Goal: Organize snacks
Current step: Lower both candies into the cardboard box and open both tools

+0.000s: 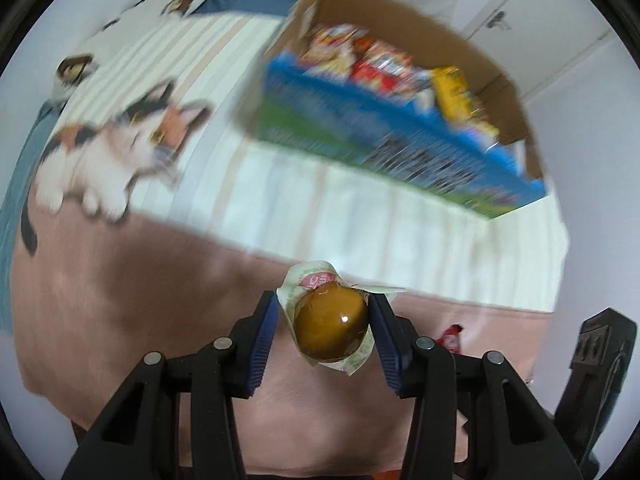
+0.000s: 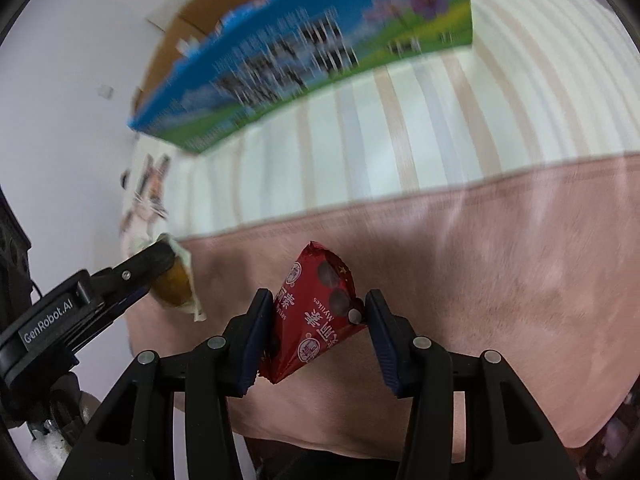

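The left gripper [image 1: 330, 320] clasps a round brown bun in a clear wrapper [image 1: 331, 327]; the right gripper [image 2: 318, 320] pinches a red foil chocolate packet [image 2: 316, 316]. The open blue-printed cardboard box of snacks [image 1: 384, 144] lies at one o'clock from the left, eleven o'clock from the right, its long axis slanting across both views; neither hand is clearly nearer.

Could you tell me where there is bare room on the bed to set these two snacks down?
The pink blanket below both grippers and the striped band between it and the cardboard box are bare. The box is crowded with snack packets.
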`<move>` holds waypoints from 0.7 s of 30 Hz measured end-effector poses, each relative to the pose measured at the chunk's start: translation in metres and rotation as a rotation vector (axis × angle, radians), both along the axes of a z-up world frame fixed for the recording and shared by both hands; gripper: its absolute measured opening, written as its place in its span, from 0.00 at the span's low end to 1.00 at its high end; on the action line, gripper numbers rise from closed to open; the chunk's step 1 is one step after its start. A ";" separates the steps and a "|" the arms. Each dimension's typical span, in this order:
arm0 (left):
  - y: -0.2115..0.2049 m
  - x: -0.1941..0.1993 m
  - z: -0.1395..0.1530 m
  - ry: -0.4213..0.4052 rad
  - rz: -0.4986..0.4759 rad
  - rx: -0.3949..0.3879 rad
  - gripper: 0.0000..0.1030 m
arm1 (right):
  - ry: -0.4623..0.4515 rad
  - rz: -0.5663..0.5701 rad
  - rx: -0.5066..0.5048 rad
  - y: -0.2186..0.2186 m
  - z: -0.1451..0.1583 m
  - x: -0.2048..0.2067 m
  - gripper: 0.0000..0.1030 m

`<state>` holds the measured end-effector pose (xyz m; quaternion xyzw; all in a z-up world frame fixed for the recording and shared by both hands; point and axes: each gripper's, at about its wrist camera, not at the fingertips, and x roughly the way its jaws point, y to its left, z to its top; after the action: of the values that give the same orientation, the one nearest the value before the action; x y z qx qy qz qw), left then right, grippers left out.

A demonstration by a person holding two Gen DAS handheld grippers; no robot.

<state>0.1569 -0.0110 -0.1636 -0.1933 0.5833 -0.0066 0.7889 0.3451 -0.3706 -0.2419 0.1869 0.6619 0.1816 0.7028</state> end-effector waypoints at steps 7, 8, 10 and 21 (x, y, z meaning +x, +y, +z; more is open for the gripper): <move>-0.020 0.057 0.058 -0.111 -0.064 -0.021 0.42 | -0.137 -0.020 0.038 -0.020 0.064 0.044 0.49; -0.023 0.067 0.066 -0.124 -0.072 -0.023 0.42 | -0.166 -0.024 0.037 -0.023 0.076 0.055 0.49; -0.028 0.086 0.079 -0.145 -0.083 -0.020 0.42 | -0.202 -0.032 0.035 -0.027 0.091 0.071 0.49; -0.040 0.211 0.094 -0.134 -0.138 0.051 0.42 | -0.320 -0.065 -0.026 -0.036 0.127 0.203 0.49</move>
<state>0.3680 -0.0505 -0.0692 -0.1315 0.5413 -0.0592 0.8284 0.5484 -0.4062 -0.1144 0.1678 0.5375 0.1779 0.8070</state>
